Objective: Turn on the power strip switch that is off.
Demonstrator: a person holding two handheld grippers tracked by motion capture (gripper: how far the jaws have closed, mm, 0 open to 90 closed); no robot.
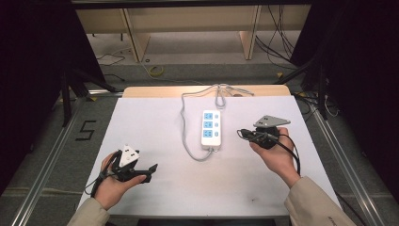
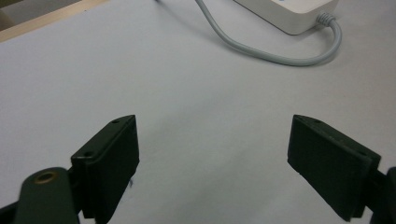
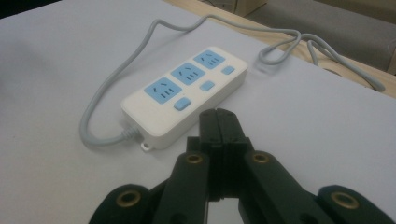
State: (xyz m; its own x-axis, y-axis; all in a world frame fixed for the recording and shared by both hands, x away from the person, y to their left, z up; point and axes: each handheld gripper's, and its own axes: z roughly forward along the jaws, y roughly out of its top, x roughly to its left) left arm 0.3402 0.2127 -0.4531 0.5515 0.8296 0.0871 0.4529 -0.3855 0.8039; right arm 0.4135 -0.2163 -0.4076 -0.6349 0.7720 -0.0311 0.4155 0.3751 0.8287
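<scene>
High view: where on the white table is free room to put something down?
The near strip of the table, between the left gripper and the person's right hand, is bare. So is the left side beyond that gripper. The middle is crowded: power strip and its cable.

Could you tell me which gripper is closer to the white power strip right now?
The right gripper, shut, sits just off the power strip. The left gripper, open, lies farther off toward the table's near left.

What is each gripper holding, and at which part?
Nothing is held. The left gripper is open over the bare table; the right gripper is shut on nothing, close to the power strip.
</scene>
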